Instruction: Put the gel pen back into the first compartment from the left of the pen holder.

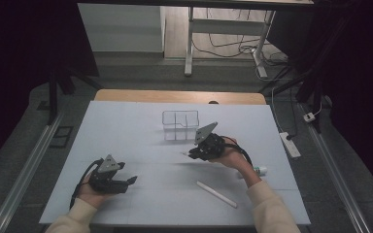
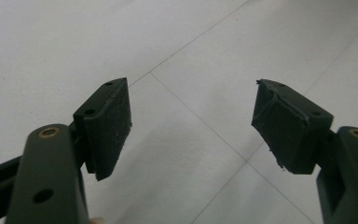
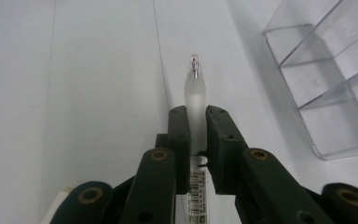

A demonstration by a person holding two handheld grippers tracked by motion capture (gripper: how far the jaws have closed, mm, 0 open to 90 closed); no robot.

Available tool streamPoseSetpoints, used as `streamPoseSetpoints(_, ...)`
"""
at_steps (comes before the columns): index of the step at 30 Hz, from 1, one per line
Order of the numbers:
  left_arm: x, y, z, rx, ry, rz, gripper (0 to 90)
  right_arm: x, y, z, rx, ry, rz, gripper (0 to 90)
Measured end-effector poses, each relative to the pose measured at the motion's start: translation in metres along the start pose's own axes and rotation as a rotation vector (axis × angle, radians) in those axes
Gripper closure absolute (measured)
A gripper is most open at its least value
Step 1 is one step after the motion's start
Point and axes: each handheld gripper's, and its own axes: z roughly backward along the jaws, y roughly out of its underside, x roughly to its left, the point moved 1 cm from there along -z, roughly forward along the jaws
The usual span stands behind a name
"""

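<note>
My right gripper (image 3: 196,109) is shut on a frosted white pen (image 3: 195,93), whose metal tip sticks out ahead of the jaws above the table. From above, that right gripper (image 1: 193,153) hovers just in front of a clear plastic organizer (image 1: 180,124) with several compartments, the pen's tip (image 1: 184,154) pointing left. The organizer's walls (image 3: 326,79) stand to the right of the held pen. My left gripper (image 1: 128,181) rests low at the table's front left, open. Its black pads (image 2: 109,126) stand wide apart over bare white tabletop.
A second white pen (image 1: 216,194) lies on the white table (image 1: 126,131) near the front right. A small white tube with a green end (image 1: 260,170) sits beside the right forearm. Beyond the table's far edge are desk legs and cables on the floor.
</note>
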Motion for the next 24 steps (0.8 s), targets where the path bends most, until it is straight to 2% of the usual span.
streamPoseSetpoints(3,0.000,0.000,-0.001,0.002,0.001,-0.003,28.1,0.002,-0.001,0.006,-0.009,0.020,-0.007,79.5)
streamPoseSetpoints(6,-0.001,0.000,-0.001,0.002,0.001,-0.004,28.1,0.002,-0.002,0.011,-0.051,0.037,-0.025,79.5)
streamPoseSetpoints(24,0.000,-0.001,-0.001,0.001,0.000,-0.003,28.1,0.003,-0.008,0.034,-0.193,0.158,-0.086,79.4)
